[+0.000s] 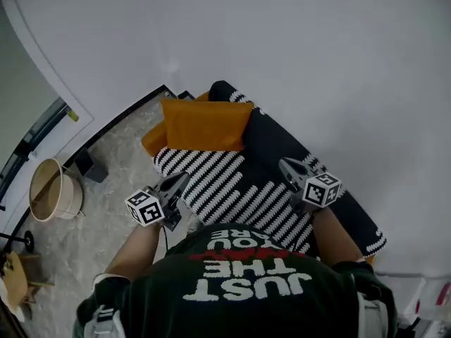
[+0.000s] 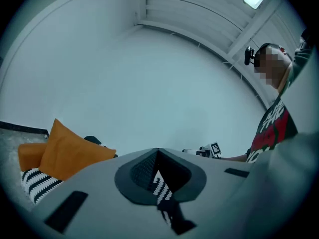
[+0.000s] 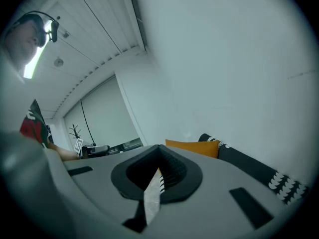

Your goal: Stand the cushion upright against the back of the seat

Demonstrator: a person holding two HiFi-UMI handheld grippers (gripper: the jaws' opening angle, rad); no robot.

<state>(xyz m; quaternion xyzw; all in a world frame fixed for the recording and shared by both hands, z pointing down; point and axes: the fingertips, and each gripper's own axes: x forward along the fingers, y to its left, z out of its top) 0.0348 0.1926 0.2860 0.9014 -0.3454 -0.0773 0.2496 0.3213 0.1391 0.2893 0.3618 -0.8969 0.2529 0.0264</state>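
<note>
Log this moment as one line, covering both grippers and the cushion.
left gripper: shut, empty | right gripper: shut, empty | both near striped seat | orange cushion: propped up at seat's far end, untouched

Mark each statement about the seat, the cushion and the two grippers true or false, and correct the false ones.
1. The cushion is orange. True.
2. The left gripper grips the cushion. False: its jaws are shut on nothing, and it is apart from the cushion.
3. The seat has a black-and-white pattern. True.
4. The round tub stands on the seat. False: it stands on the floor beside the seat.
5. The right gripper has its jaws wide apart. False: they are shut and empty.
</note>
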